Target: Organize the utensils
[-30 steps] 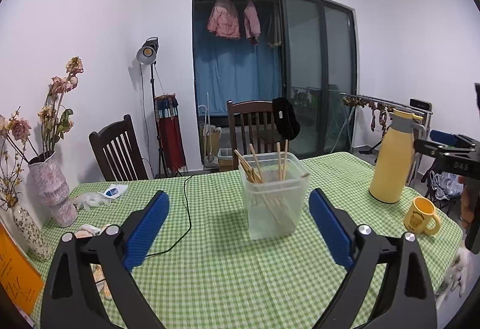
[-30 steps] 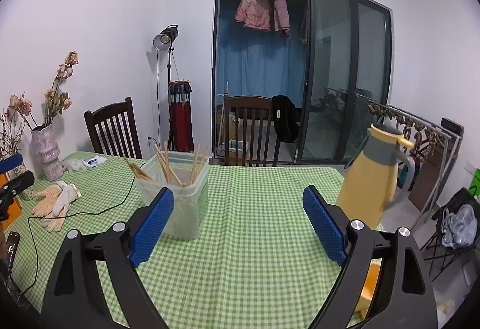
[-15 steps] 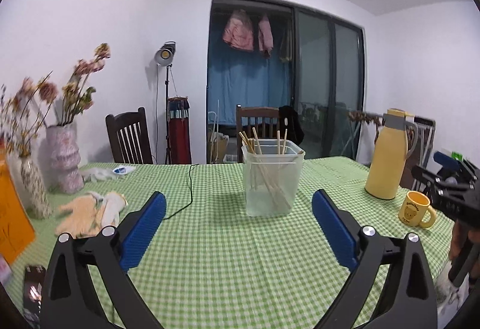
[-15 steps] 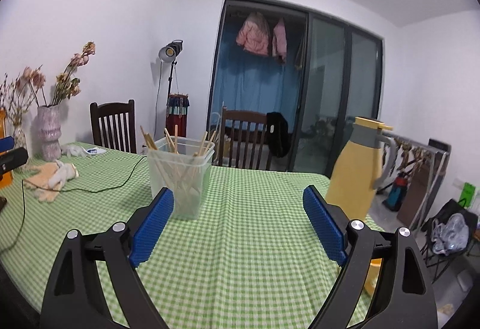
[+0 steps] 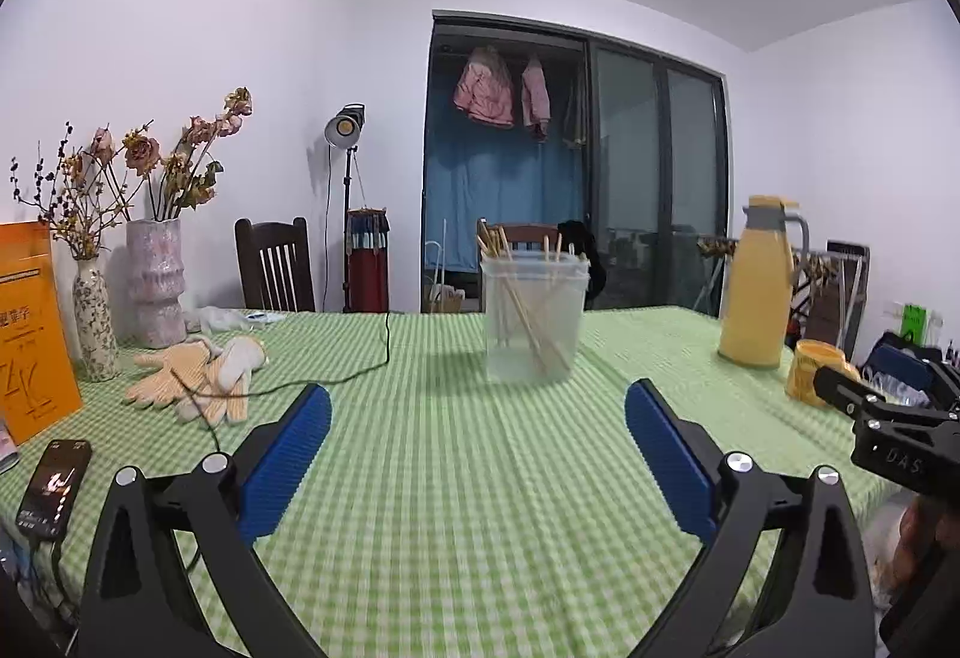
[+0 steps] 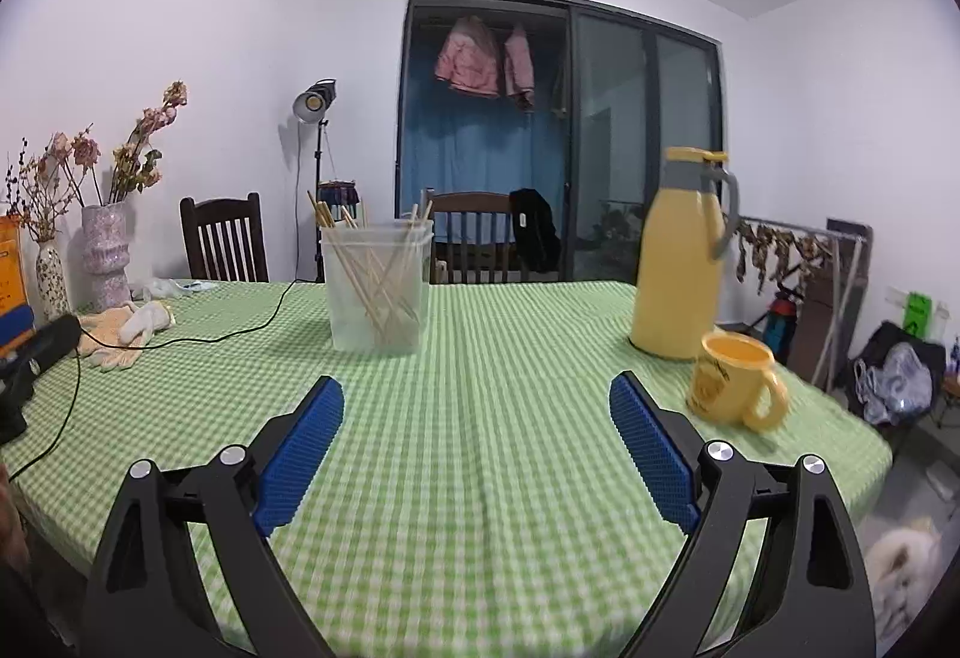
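I hold the left gripper and right gripper wide apart, both empty. The clear plastic tub of leaning wooden chopsticks stands ahead: far-centre from the left gripper, far-left from the right. Neither looks clearly nearer.

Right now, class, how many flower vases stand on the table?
2: a tall pink speckled ceramic vase near the wall, and a slimmer floral-patterned vase just beside it. Others could be hidden beyond the frame.

right tool agape, chopsticks in tub, mug blurry
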Tool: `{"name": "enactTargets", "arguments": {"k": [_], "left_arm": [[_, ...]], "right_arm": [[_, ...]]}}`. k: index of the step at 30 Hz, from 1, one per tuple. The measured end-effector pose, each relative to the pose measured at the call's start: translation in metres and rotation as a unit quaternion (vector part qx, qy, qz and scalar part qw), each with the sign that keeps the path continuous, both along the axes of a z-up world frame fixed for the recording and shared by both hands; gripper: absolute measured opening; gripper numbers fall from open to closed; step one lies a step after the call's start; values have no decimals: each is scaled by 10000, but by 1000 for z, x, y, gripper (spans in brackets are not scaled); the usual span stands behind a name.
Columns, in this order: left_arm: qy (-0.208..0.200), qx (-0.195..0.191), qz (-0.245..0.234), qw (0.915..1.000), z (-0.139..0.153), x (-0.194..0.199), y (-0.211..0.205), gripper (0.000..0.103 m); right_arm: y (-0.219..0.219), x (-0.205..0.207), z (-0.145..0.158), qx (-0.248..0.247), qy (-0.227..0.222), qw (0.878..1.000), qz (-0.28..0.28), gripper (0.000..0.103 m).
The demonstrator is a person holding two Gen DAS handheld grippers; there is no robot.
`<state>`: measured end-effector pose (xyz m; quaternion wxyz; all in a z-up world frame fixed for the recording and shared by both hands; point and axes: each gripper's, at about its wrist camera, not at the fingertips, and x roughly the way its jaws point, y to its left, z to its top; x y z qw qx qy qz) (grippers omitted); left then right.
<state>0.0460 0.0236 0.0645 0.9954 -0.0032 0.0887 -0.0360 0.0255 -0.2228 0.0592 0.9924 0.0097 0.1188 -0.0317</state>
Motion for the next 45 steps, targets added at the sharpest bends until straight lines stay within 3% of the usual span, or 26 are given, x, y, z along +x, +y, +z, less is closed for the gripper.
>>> {"name": "enactTargets", "arguments": {"k": [4, 9, 15, 23, 45], "left_arm": [[-80, 202, 72, 9997, -19, -28, -7, 95], [78, 74, -165, 9998, -38, -59, -10, 95], [271, 175, -177, 9993, -58, -74, -11, 95], [218, 138, -103, 9996, -56, -72, -7, 95], [232, 225, -115, 9994, -54, -65, -10, 95]], "right_arm": [[5, -25, -20, 172, 66, 9997, -144, 87], [8, -48, -38, 95, 351, 9993, -85, 87], [4, -72, -38, -21, 50, 9999, -110, 87], [6, -83, -36, -25, -213, 9998, -44, 90], [10, -80, -34, -114, -202, 9997, -98, 93]]}}
